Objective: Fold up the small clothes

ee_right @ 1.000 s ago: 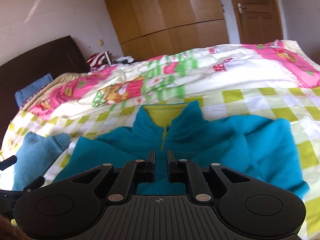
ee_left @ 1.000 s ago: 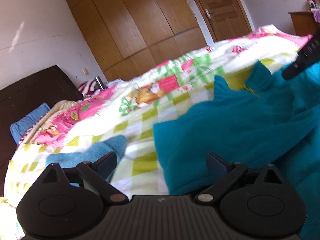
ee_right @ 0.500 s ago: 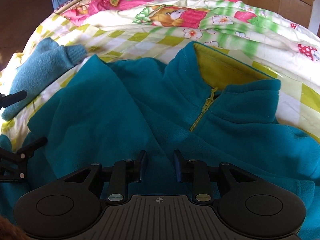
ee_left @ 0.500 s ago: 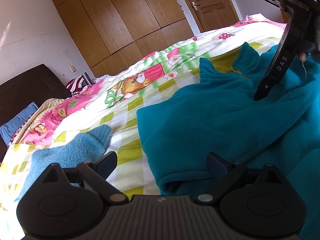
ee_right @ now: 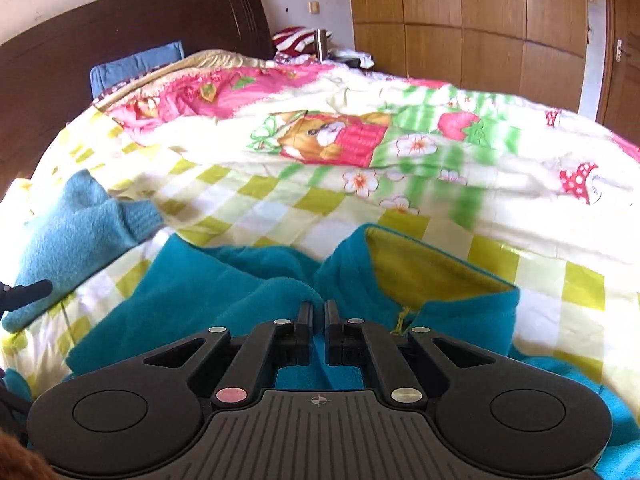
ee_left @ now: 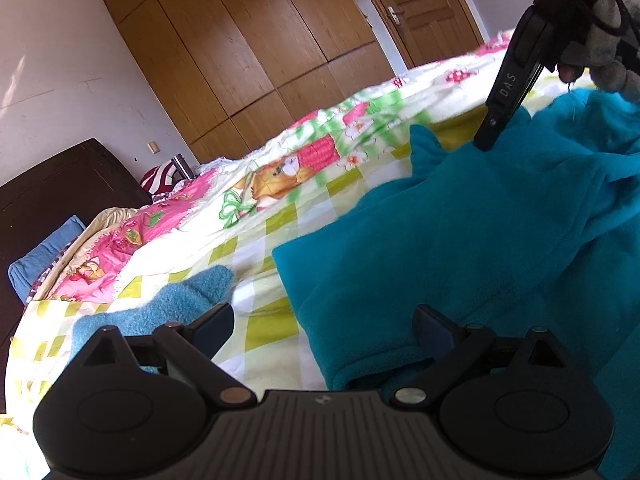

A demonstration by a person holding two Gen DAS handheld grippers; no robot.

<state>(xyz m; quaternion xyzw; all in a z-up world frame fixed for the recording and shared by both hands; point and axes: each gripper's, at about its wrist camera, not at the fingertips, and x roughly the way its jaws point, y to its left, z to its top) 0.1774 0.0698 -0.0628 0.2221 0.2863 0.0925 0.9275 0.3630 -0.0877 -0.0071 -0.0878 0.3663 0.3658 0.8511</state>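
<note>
A teal fleece jacket [ee_left: 472,232] with a yellow-lined collar [ee_right: 424,276] lies on the quilt. My left gripper [ee_left: 324,320] is open and empty, low over the quilt at the jacket's left edge; its right finger is over the fleece. My right gripper [ee_right: 318,312] is shut on a fold of the jacket [ee_right: 240,292] near the collar and zip. In the left wrist view the right gripper [ee_left: 504,108] comes down from the upper right onto the fleece.
A light-blue fuzzy garment [ee_left: 160,308] lies left of the jacket, also in the right wrist view [ee_right: 68,232]. The colourful checked quilt [ee_right: 320,200] covers the bed. A dark headboard [ee_right: 120,28] and wooden wardrobe [ee_left: 260,40] stand behind.
My right gripper has closed on the fleece near the collar and tilted up from looking down at the jacket. The left gripper has stayed open and shifted slightly.
</note>
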